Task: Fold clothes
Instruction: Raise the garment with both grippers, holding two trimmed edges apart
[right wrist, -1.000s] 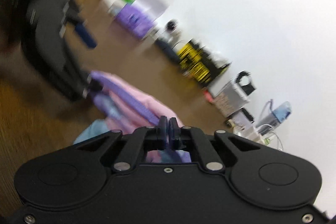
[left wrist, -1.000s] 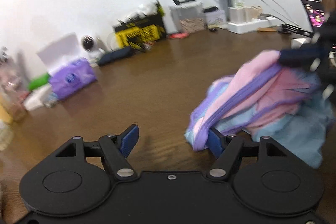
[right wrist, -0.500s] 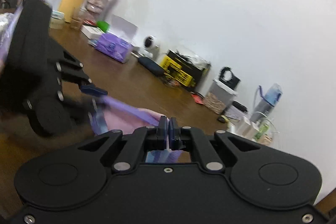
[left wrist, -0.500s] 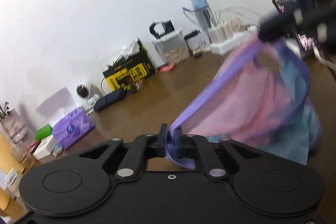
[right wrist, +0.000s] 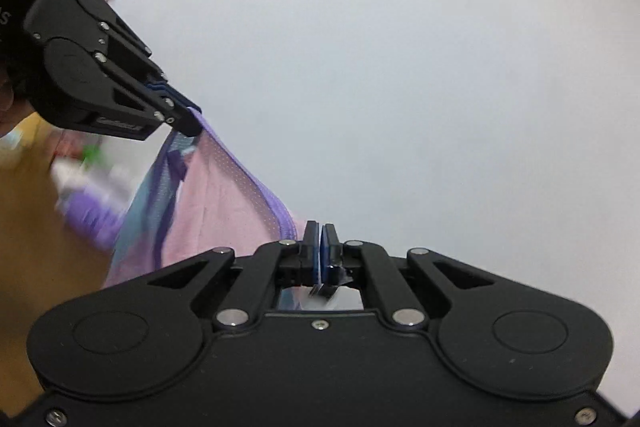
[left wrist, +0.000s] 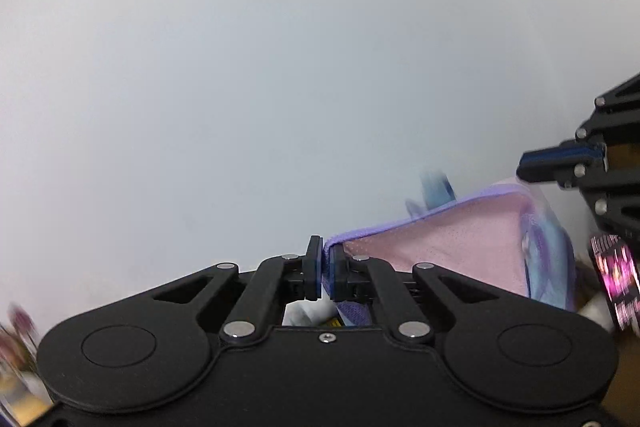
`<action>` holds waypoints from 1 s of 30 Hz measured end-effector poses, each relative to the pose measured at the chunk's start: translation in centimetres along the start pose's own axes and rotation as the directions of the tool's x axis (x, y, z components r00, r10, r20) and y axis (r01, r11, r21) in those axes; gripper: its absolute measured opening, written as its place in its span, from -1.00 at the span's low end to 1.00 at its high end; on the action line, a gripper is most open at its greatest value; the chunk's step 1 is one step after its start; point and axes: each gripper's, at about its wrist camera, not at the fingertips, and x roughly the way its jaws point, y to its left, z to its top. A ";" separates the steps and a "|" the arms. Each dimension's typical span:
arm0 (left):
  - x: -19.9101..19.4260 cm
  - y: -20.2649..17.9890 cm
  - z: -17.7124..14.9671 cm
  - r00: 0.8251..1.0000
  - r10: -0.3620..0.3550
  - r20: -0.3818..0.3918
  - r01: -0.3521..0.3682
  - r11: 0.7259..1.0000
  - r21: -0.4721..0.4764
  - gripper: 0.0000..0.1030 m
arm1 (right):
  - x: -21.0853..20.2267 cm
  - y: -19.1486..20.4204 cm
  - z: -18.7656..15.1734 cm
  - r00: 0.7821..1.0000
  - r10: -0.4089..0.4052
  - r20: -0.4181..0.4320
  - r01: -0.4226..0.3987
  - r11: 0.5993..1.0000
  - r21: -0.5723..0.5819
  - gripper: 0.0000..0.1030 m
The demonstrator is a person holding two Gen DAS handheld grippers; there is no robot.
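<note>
Wall [left wrist: 280,67] fills both views; left hand-held gripper [left wrist: 326,273] and right hand-held gripper [right wrist: 321,255], tilted upward, each pinch the garment's [left wrist: 440,247] purple edge.

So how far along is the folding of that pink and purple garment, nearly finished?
Not nearly. Done: both grippers have a grip, the left gripper and the right gripper each shut on the purple trim of the pink garment. In hand: it hangs in the air, stretched between them in front of the white wall, its blue part drooping below. Left: laying it flat and making every fold; none shows yet.
</note>
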 end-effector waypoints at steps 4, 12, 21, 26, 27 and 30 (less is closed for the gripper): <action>-3.5 2.1 4.3 0.997 0.026 0.069 -0.024 1.000 -0.020 -0.94 | -2.3 -4.0 5.9 0.993 -0.053 0.108 0.053 0.999 0.008 -0.96; -3.8 -0.5 2.1 0.997 -0.024 -0.079 0.030 0.997 0.072 -0.93 | -5.6 -0.5 2.1 0.963 0.270 0.004 -0.268 0.955 0.128 -0.50; -4.3 -3.6 -0.3 0.990 -0.053 -0.134 0.071 0.989 0.130 -0.93 | -5.5 8.8 -4.7 0.950 0.304 0.070 -0.311 0.903 0.298 -0.39; -4.2 -4.0 -0.6 0.989 -0.072 -0.125 0.091 0.984 0.151 -0.93 | -2.4 10.7 -5.0 0.957 0.289 0.025 -0.287 0.930 0.228 -0.41; -3.8 -3.6 -1.1 0.989 -0.076 -0.129 0.095 0.984 0.149 -0.93 | -2.3 10.7 -5.1 0.956 0.292 0.017 -0.288 0.929 0.230 -0.41; -3.7 -3.5 -2.4 0.985 -0.095 -0.143 0.116 0.982 0.149 -0.93 | -1.9 11.3 -5.6 0.956 0.293 -0.004 -0.286 0.935 0.211 -0.43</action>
